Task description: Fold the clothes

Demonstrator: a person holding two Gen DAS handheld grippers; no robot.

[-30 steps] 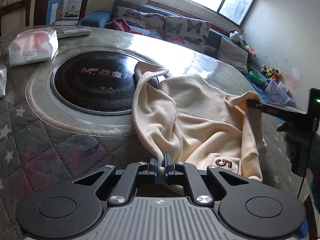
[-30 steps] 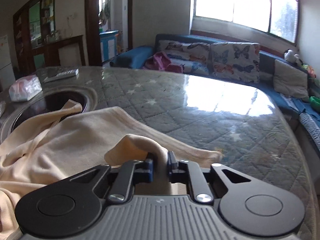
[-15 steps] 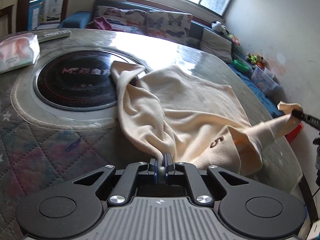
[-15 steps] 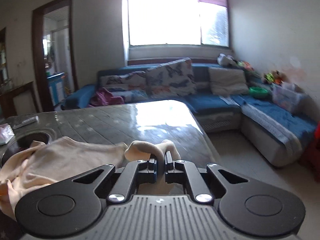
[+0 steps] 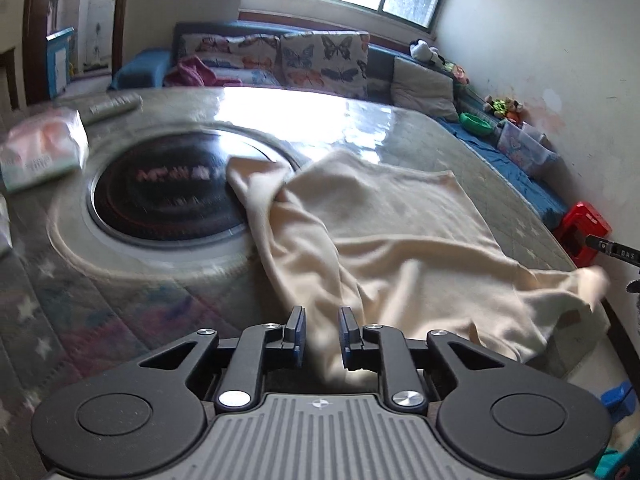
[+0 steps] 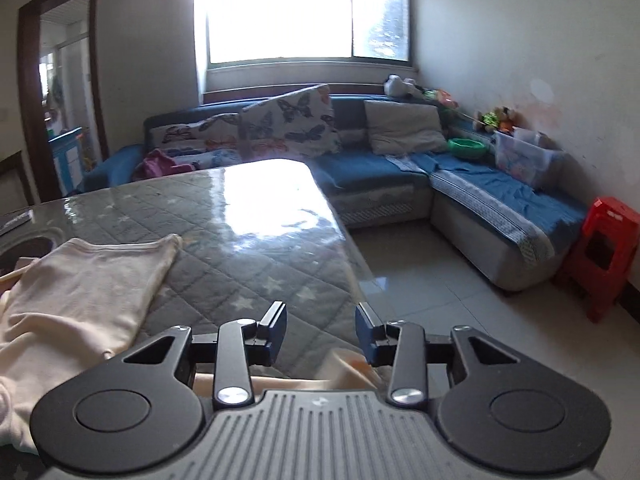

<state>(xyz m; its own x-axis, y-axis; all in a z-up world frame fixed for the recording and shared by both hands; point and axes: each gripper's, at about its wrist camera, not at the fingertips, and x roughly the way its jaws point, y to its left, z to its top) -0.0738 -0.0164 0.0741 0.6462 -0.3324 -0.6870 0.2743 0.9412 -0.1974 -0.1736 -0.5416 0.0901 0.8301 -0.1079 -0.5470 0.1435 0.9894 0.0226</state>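
A cream garment lies spread on the quilted table, one sleeve end reaching onto the round black cooktop. My left gripper is open at the garment's near edge, with a loose fold running between its fingers. The garment's right corner droops over the table's right edge, below a black finger of my right gripper. In the right wrist view my right gripper is open above the table corner, and a bit of cream cloth lies just under it. The rest of the garment is to its left.
A tissue pack and a remote sit at the table's far left. A blue sofa with cushions runs behind and to the right. A red stool stands on the tiled floor past the table's right edge.
Both grippers were shut on the garment and are open now, so the cloth has dropped free. The garment has been pulled flatter and further right across the table.
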